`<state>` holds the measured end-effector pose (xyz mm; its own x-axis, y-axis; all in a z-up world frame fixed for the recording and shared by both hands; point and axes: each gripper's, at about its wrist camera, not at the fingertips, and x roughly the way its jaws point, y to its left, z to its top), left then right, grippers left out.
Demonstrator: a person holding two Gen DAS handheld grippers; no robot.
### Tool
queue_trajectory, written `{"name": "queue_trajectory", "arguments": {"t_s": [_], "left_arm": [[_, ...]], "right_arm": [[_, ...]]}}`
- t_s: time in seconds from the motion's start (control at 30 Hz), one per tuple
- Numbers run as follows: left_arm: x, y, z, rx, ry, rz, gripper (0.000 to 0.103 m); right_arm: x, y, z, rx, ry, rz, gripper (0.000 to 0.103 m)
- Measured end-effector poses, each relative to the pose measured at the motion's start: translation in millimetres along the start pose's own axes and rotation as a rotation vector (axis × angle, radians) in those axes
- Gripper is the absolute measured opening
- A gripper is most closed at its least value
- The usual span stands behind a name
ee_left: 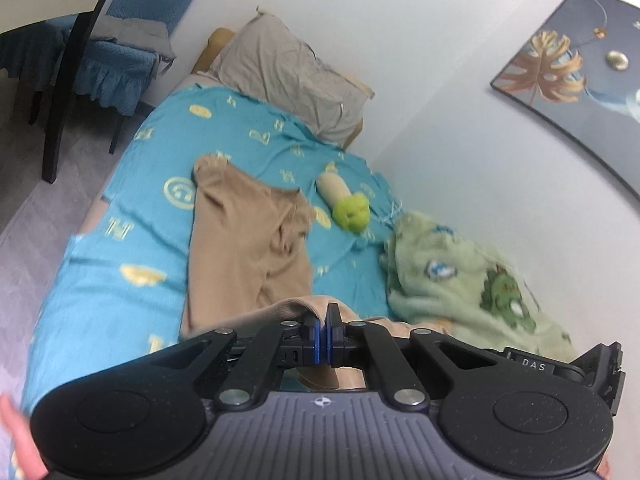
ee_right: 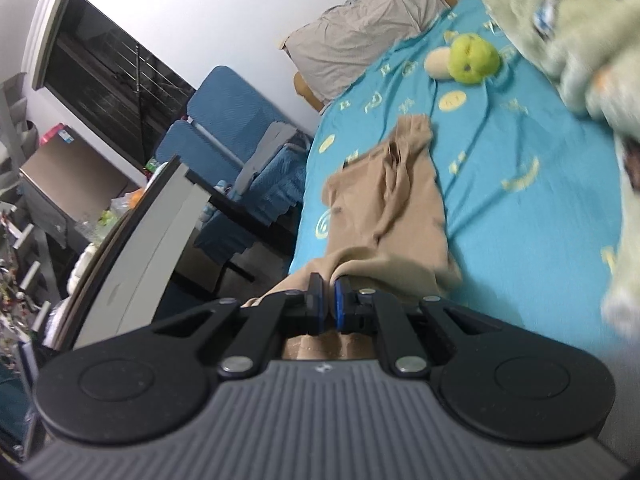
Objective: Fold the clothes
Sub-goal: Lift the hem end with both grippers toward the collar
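Observation:
Tan trousers (ee_left: 244, 248) lie stretched along the turquoise bed sheet (ee_left: 120, 300), legs pointing toward the pillow. My left gripper (ee_left: 323, 322) is shut on the near edge of the trousers, the cloth bunched over its fingertips. In the right wrist view the same trousers (ee_right: 400, 208) run away from me, and my right gripper (ee_right: 328, 292) is shut on their near hem, which is lifted off the sheet (ee_right: 540, 220). The fabric under both grippers is hidden by the gripper bodies.
A grey pillow (ee_left: 288, 76) lies at the bed's head. A green-headed plush toy (ee_left: 346, 202) lies beyond the trousers; a pale green fleece blanket (ee_left: 460, 280) is heaped by the wall. A blue-covered chair (ee_right: 240, 148) and a table (ee_right: 152, 232) stand beside the bed. A hand (ee_left: 20, 436) shows at lower left.

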<state>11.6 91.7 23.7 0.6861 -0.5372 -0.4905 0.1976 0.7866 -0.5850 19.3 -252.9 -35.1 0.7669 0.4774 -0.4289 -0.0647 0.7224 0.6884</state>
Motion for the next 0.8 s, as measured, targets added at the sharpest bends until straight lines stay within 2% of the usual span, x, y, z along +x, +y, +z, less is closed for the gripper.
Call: {"name": "queue_trajectory", "arguments": {"t_s": [0.2,0.3,0.37,0.63,0.8], "left_arm": [[73.0,24.1,52.5,-0.034,-0.03,0.063,0.003],[117.4,40.9,66.3,-0.015,-0.027,0.121,0.003],[148.1,52.3,71.7,0.035,-0.007,0.173,0.003],[256.2,97.9,59.5,0.14,0.074,0.291,0.004],[282.9,107.1,48.9,0.184,0.11,0.341,0.004]], "right_arm": [[64.3,5.9,44.9,-0.036,-0.009,-0.056,0.009],[104.8,-1.2,58.9,-0.046,0.006,-0.103,0.01],[133.2,-7.2,63.3,-0.054,0.022,-0.146,0.01],[231.9,-39.9,56.6,-0.198,0.108,-0.307,0.01],[261.8,-54.9,45.4,-0.275,0.163,-0.371,0.011]]}}
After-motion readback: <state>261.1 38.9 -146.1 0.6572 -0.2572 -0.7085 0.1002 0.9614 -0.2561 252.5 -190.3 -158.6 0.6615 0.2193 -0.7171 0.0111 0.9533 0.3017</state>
